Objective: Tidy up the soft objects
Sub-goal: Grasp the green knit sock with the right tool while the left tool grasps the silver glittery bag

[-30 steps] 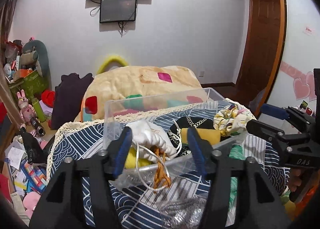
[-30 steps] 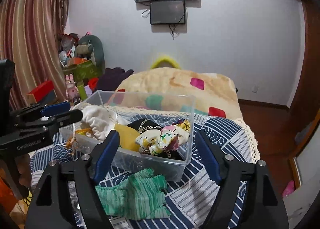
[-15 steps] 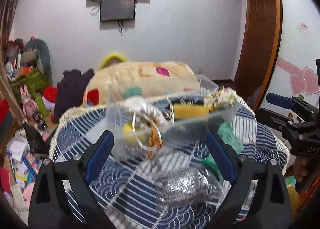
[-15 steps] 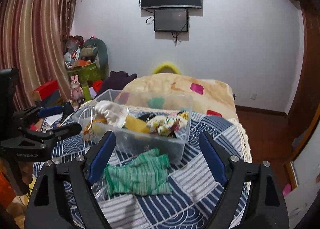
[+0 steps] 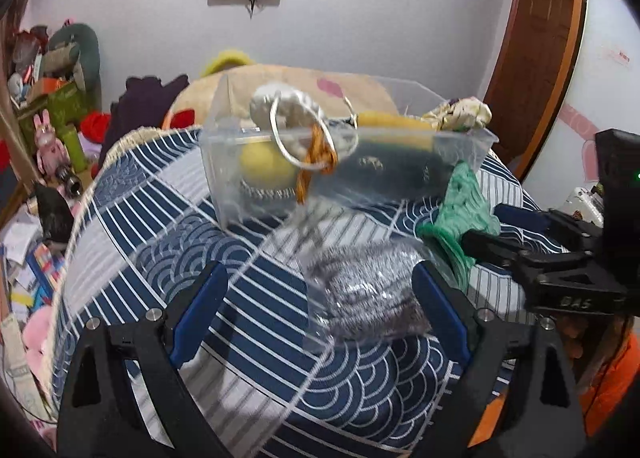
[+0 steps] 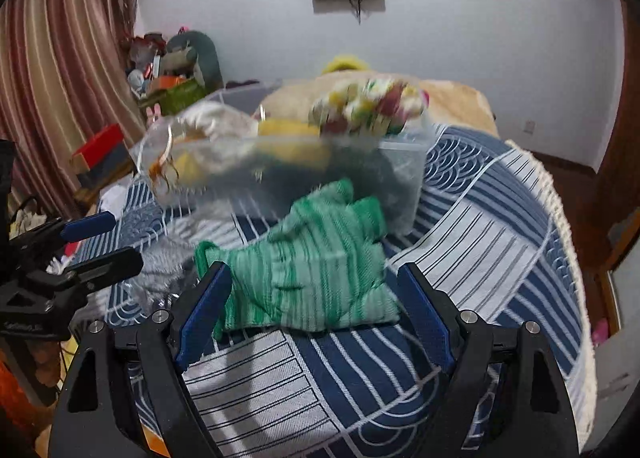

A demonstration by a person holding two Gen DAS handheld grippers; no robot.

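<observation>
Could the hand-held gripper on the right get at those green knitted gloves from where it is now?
Probably yes. The right hand-held gripper is open, and the green gloves lie flat on the patterned cloth between its fingers. Nothing covers them; the clear box sits just behind.

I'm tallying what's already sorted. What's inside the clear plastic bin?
The clear bin holds a white drawstring pouch, a yellow cloth, a floral scrunchie and a yellow ball. Whatever lies beneath is hidden.

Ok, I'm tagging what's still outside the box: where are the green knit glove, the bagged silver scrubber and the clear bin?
green knit glove (image 6: 316, 278), right wrist view, middle of the palm.
bagged silver scrubber (image 5: 368, 290), left wrist view, centre of the mesh.
clear bin (image 5: 228, 177), left wrist view, near front wall.
</observation>
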